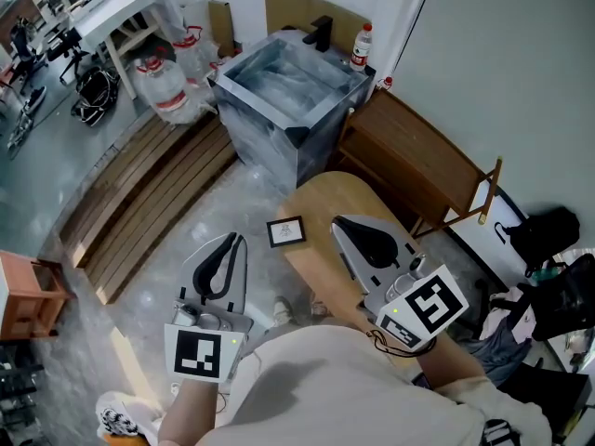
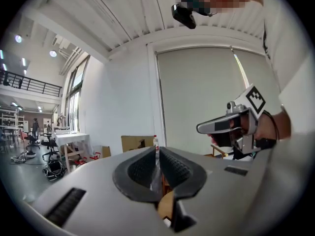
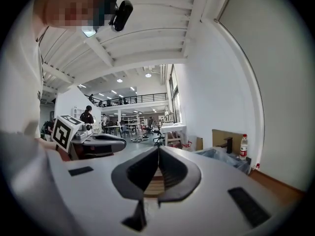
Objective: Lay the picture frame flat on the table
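— Starting at the far left, what lies on the floor?

— Long brown wooden slats (image 1: 139,198) lie side by side on the grey floor. Clear plastic water jugs with red handles (image 1: 165,86) stand beyond them.

— And the left gripper?

— The left gripper (image 1: 234,242) shows over the floor, just left of the desk. Its own view has the two black ribbed pads pressed together at the tips, with nothing between them.

— Where is the frame?

— The small dark picture frame with a white mat (image 1: 286,231) sits at the left rim of the round light-wood desk (image 1: 325,198). It is between the two grippers and neither touches it. Its face shows to the head camera, but I cannot tell whether it is propped up or lying flat.

— What stands behind the desk?

— A grey marbled square basin block (image 1: 288,91), with a black tap (image 1: 321,31) at its far edge. A clear plastic bottle with a red label (image 1: 362,46) stands just beside that.

— And the right gripper?

— The right gripper (image 1: 342,223) hovers above the desk top, near the frame's right side but apart from it. Its jaws meet tip to tip and hold nothing.

— Anything further right?

— A brown wooden bench (image 1: 418,156) stands along the white wall, and a black bag (image 1: 548,235) lies past its end.
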Demonstrator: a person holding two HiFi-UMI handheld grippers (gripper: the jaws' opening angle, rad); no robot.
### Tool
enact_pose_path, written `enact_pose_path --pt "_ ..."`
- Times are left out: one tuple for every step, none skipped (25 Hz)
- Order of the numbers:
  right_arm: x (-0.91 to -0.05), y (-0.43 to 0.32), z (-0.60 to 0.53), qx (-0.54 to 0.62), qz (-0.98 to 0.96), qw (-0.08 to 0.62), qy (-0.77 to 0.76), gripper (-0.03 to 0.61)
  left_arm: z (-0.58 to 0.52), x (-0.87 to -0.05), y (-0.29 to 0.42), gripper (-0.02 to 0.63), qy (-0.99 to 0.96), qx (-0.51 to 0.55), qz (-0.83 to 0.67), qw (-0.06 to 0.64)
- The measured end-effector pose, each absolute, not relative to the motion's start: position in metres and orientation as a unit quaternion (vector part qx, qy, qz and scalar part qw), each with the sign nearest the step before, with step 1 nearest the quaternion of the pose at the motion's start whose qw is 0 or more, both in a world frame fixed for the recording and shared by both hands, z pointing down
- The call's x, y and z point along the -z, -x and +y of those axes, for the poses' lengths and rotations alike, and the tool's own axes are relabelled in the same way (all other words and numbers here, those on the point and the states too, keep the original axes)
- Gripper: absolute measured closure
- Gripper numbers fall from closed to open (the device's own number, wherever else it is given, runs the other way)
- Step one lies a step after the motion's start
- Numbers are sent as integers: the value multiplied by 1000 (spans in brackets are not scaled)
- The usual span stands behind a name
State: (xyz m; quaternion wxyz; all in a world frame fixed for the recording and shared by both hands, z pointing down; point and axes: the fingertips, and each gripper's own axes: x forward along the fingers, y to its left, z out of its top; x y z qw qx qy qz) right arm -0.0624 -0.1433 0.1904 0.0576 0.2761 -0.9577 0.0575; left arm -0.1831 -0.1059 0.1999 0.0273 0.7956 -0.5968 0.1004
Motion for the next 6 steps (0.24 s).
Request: enact_pose_path --pt "-187 63 -144 -55 -958 54 -276 581 -106 -196 182 590 -796 -102 -596 21" --pt "-185 63 -144 -53 -958 52 -276 580 -106 -193 182 590 -796 -104 -596 15" --pt "-183 63 -144 -49 -958 52 -276 581 -106 -191 183 589 -796 -105 -596 11" --pt "-181 64 -143 -44 -959 54 -275 581 -106 -190 183 589 -796 -106 -596 9" --pt "-179 65 -142 -40 -959 56 -274 581 -106 -189 184 589 -796 -106 -597 7" --pt "-177 66 -141 -35 -960 58 -273 580 -106 -188 184 590 -795 -106 -597 5"
